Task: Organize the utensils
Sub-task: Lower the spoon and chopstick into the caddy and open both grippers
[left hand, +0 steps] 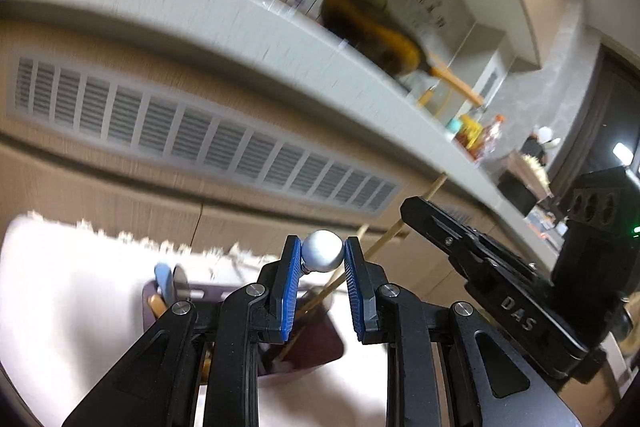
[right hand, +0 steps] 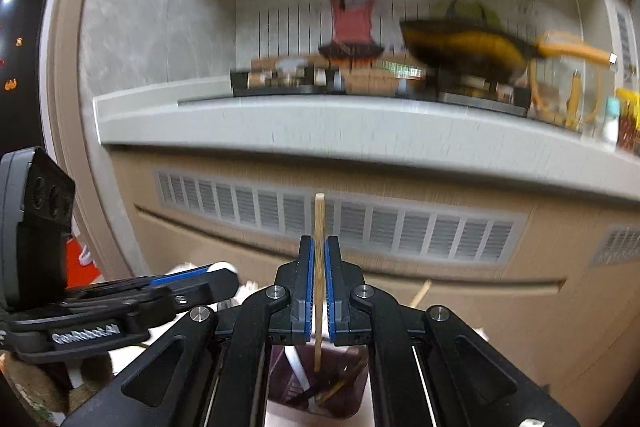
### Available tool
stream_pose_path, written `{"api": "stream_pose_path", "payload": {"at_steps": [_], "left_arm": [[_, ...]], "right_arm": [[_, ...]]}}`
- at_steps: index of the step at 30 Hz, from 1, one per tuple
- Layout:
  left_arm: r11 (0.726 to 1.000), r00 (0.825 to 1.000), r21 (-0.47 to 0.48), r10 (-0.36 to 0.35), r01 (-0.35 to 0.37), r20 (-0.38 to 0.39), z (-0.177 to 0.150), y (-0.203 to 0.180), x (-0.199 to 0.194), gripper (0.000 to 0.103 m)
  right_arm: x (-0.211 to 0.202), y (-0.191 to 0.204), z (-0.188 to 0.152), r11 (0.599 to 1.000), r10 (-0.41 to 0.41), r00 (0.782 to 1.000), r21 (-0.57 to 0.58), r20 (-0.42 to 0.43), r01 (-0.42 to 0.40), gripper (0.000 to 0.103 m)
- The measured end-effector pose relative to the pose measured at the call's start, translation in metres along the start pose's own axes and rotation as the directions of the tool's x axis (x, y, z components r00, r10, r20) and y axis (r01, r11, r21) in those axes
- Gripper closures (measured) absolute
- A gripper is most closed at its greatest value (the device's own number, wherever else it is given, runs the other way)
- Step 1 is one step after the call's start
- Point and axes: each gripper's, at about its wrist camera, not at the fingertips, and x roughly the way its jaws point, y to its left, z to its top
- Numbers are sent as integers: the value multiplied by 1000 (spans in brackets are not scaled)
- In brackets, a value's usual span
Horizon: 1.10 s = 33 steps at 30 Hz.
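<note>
Two ribbed claws, round metal knob (left hand: 322,251), thin wooden chopstick (right hand: 319,227)

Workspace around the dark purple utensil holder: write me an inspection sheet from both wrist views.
Surface: white tabletop, lace-like far edge, blurred.
Job's things: dark purple plastic utensil holder with utensils inside; thin wooden chopstick; round silver metal knob-ended utensil.
Clutter: nothing seen on the table.
Grippers: left tool shut on the silver knob; right tool shut on the chopstick, upright above the holder.
Cables: nothing seen.
Surroundings: grey kitchen counter, vented cabinet, yellow-black pan, cartoon wall picture.
</note>
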Motion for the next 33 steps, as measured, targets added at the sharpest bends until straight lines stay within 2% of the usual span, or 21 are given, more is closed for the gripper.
{"api": "stream_pose_path", "payload": {"at_steps": [4, 6, 8, 9, 11, 12, 14, 15, 17, 18, 20, 21, 22, 25, 27, 29, 31, 33], "left_arm": [[998, 996, -28, 49, -51, -69, -19, 17, 23, 80], [997, 994, -14, 81, -82, -70, -25, 21, 24, 79], [997, 995, -10, 81, -82, -58, -27, 20, 20, 75], [997, 996, -8, 80, -80, -39, -26, 17, 13, 68], [995, 995, 7, 95, -95, -1, -22, 12, 2, 53], [994, 993, 21, 110, -111, 36, -20, 7, -9, 45], [990, 988, 36, 131, -134, 80, -18, -1, -25, 41], [988, 984, 45, 146, -151, 104, -19, -5, -36, 38], [977, 967, 61, 192, -204, 168, -27, -13, -62, 27], [968, 955, 69, 223, -240, 198, -32, -17, -74, 20], [944, 925, 102, 281, -315, 254, -48, -28, -95, 13], [934, 916, 118, 297, -337, 269, -55, -31, -101, 9], [914, 900, 146, 326, -377, 289, -67, -38, -111, 5], [871, 870, 192, 383, -453, 311, -97, -51, -132, 0], [856, 860, 196, 410, -478, 305, -118, -53, -143, 0], [845, 858, 204, 439, -495, 266, -141, -51, -147, 0], [828, 853, 219, 473, -516, 222, -166, -52, -147, 0], [806, 842, 249, 495, -538, 217, -191, -57, -148, 0]], "right_arm": [[25, -4, -24, 999, 23, 996, 31, -92, -21, 98], [37, -5, -33, 999, 34, 989, 44, -142, -28, 98], [48, -12, -45, 997, 31, 981, 77, -194, -16, 95], [52, -15, -49, 995, 37, 976, 94, -215, -17, 92], [54, -24, -58, 990, 54, 969, 143, -241, -20, 69], [50, -28, -61, 987, 52, 970, 159, -236, -14, 64], [35, -31, -63, 987, 27, 978, 161, -208, 7, 49], [23, -32, -64, 988, 12, 982, 155, -188, 17, 47], [-1, -33, -65, 989, -6, 989, 145, -151, 28, 33], [-13, -31, -65, 990, -17, 991, 138, -130, 35, 30], [-43, -27, -72, 991, -52, 995, 115, -84, 62, 15], [-54, -21, -73, 992, -62, 996, 103, -69, 69, 12], [-71, -16, -81, 993, -73, 996, 87, -50, 77, 8], [-107, -5, -103, 995, -86, 996, 57, -23, 87, 1], [-121, -1, -117, 995, -89, 996, 51, -26, 90, 1], [-135, 5, -135, 995, -88, 995, 53, -39, 90, 1], [-145, 9, -153, 993, -103, 993, 57, -53, 106, 1], [-153, 11, -170, 990, -132, 990, 50, -49, 135, 1]]}}
